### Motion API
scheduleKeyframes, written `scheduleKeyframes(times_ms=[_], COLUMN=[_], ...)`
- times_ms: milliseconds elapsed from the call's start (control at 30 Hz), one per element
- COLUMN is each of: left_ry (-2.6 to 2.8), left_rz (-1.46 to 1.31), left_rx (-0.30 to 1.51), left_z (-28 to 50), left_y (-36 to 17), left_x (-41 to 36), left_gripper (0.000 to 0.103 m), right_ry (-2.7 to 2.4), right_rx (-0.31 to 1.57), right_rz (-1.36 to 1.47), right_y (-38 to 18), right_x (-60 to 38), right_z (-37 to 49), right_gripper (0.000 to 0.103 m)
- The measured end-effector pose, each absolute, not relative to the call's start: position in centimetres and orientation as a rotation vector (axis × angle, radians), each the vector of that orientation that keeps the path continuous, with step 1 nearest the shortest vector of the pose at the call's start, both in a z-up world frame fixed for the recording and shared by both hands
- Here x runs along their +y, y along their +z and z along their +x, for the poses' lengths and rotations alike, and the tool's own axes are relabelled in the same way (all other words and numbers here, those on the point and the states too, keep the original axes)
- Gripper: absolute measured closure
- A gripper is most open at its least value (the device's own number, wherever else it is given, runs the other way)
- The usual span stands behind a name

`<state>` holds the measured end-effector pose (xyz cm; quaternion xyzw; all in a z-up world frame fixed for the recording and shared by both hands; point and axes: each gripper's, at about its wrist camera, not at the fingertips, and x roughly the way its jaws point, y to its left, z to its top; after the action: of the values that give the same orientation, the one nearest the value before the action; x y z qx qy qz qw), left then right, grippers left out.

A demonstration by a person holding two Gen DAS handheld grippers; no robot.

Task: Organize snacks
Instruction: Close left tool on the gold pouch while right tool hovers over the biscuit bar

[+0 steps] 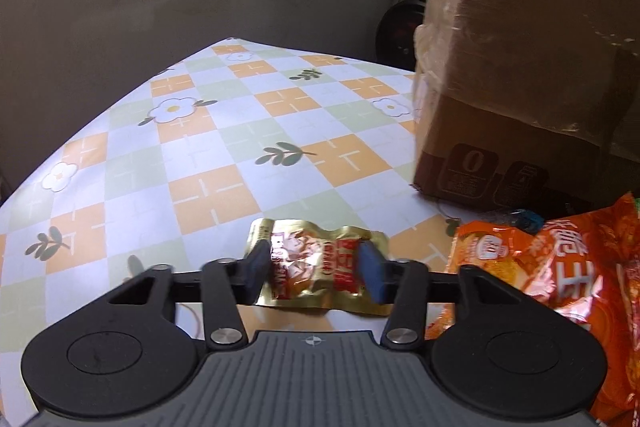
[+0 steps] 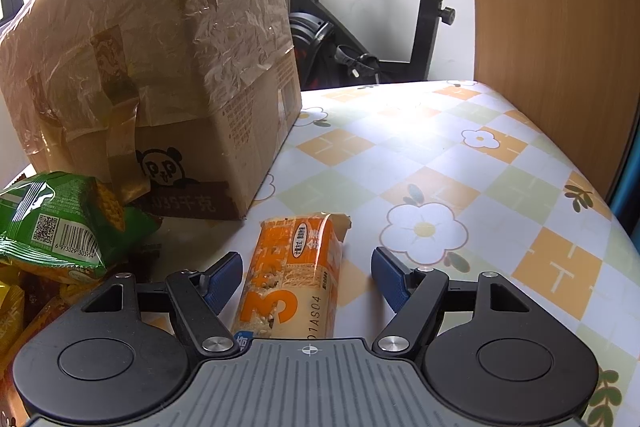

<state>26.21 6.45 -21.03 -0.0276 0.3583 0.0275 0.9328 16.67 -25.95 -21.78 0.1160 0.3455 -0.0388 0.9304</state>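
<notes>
Left wrist view: the left hand-held gripper is clenched on a small gold snack packet, pads pinching its crumpled sides, probably to lift it off the worktop for sorting. Just to its right lies an orange snack bag, cut off by the frame edge; the cardboard box ahead-right hides whatever stands behind it.

Right wrist view: the right hand-held gripper is released, jaws apart around an orange cracker pack without touching, seemingly poised to grasp. The pack's near end is hidden under the gripper body. A green snack bag lies to the left, partly cut off.

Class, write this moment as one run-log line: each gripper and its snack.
left gripper: shut on gold packet | right gripper: open around orange bar, not gripping | cardboard box: behind
</notes>
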Motion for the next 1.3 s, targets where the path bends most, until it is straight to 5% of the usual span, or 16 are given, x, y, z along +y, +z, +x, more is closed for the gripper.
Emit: scheduleKeyframes(times_ms=[100,267,567,633,1300], left_ry=[0.065,0.069,0.104,0.110,0.062], left_rz=[0.017,-0.018,-0.167,-0.207,-0.142], left_rx=[0.726,0.730,0.781,0.799,0.808], left_z=[26.1,26.1,26.6,26.4,25.5], left_y=[-20.8,-20.7,-20.5,-20.4,-20.6], left_x=[4.9,5.2,8.8,9.6,8.9], left_gripper=[0.084,0.084,0.058,0.040,0.035], right_ry=[-0.079,-0.074,-0.071,-0.070,-0.069], right_rx=[0.706,0.697,0.689,0.687,0.686], right_rz=[0.242,0.268,0.292,0.298,0.304], right_y=[-21.8,-21.8,-21.8,-21.8,-21.9], right_x=[-26.0,-26.4,-26.7,-26.7,-26.7], right_z=[16.6,16.5,16.5,16.5,16.6], right_gripper=[0.033,0.034,0.034,0.034,0.033])
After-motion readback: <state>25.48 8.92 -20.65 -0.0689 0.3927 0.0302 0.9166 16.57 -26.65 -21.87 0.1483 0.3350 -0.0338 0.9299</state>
